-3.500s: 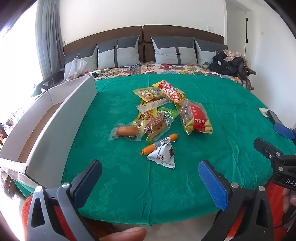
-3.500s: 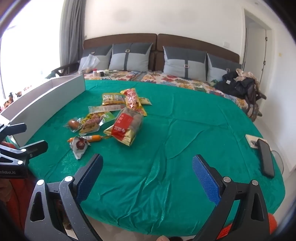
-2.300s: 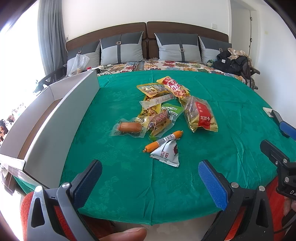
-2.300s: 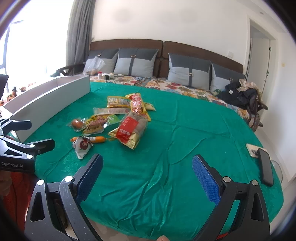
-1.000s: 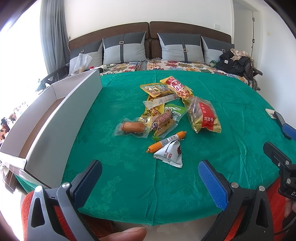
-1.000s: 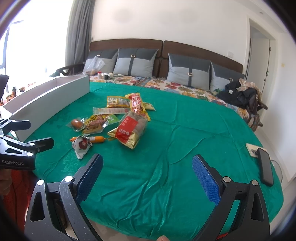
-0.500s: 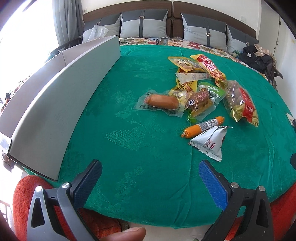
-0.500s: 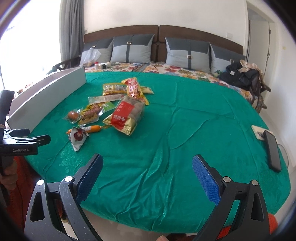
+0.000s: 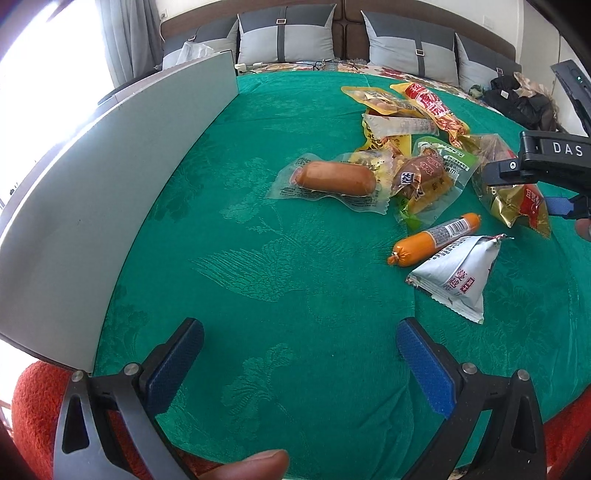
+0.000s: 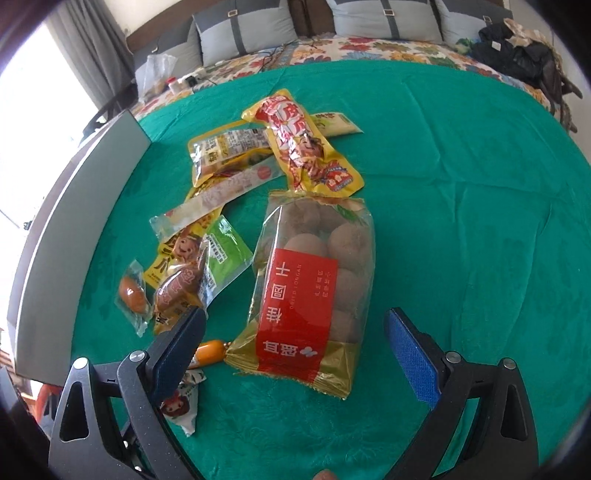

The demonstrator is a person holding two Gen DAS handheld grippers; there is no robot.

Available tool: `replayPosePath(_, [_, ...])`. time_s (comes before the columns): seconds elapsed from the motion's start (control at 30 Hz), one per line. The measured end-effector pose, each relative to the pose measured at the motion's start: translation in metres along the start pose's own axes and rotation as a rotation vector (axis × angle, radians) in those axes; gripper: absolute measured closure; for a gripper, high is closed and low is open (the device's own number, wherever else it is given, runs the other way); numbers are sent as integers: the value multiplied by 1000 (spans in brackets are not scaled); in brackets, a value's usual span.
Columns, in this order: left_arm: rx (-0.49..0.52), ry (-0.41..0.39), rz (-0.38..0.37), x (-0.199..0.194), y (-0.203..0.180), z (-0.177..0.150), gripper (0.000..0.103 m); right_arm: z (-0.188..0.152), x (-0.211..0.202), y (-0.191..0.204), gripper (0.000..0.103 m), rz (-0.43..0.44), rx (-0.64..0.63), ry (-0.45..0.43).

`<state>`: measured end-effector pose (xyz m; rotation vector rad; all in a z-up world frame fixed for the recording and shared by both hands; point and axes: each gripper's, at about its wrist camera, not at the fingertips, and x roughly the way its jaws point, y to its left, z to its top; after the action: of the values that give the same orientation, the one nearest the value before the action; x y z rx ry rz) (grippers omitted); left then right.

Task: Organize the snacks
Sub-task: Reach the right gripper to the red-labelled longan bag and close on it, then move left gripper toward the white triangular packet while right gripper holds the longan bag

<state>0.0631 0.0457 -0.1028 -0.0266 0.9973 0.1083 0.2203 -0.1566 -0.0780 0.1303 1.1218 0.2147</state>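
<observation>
Several snack packs lie in a loose pile on a green cloth. My right gripper (image 10: 293, 332) is open just above a clear longan bag with a red label (image 10: 310, 288), its fingers either side of the bag's near end. My left gripper (image 9: 299, 350) is open and empty over bare cloth, short of the pile. Ahead of it lie a sausage in clear wrap (image 9: 334, 179), an orange sausage stick (image 9: 436, 238) and a white triangular pack (image 9: 456, 275). A red-yellow pack (image 10: 303, 144) lies at the far end.
A long grey-white box wall (image 9: 110, 173) stands along the left side of the cloth; it also shows in the right wrist view (image 10: 74, 206). Pillows and a headboard (image 9: 369, 33) are behind. The right tool's body (image 9: 546, 162) shows at the left view's right edge.
Both grippers have moved forward and down toward the pile. The right one now hovers over the longan bag. The snacks have not moved.
</observation>
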Motion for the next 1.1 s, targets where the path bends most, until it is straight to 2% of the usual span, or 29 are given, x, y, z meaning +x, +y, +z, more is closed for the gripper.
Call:
replayPosePath(0.07, [-25, 15, -25, 1, 6, 0, 0, -2, 0, 0, 10, -31, -48, -5])
replayPosePath(0.1, [-28, 16, -24, 1, 7, 1, 0, -5, -4, -1, 39, -41, -81, -20])
replayPosePath(0.2, [-26, 15, -26, 2, 7, 2, 0, -14, -26, -16, 45, -71, -139, -42])
replayPosePath(0.27, [-30, 9, -23, 2, 6, 2, 0, -26, -45, -33, 51, -133, -180, -88])
replayPosePath(0.37, [-38, 2, -17, 2, 6, 2, 0, -43, -63, -66, 51, -199, -181, -147])
replayPosePath(0.5, [-47, -14, -9, 1, 6, 0, 0, -67, -78, -101, 49, -157, -124, -211])
replayPosePath(0.57, [-50, -28, -6, 1, 6, -1, 0, -73, -78, -105, 44, -129, -111, -237])
replayPosePath(0.63, [-48, -44, -7, 0, 5, -2, 0, -71, -71, -106, 26, -79, -88, -228])
replayPosePath(0.7, [-42, -58, -10, 0, 6, -4, 0, -69, -63, -103, 24, -62, -77, -190])
replayPosePath(0.83, [-37, -54, -14, 0, 7, -3, 0, -72, -48, -98, 23, -104, -131, -142])
replayPosePath(0.93, [-37, -49, -14, 0, 7, -2, 0, -76, -46, -92, 20, -136, -185, -163])
replayPosePath(1.1, [-13, -9, -34, 2, 5, 3, 0, -78, -43, -95, 14, -132, -179, -194])
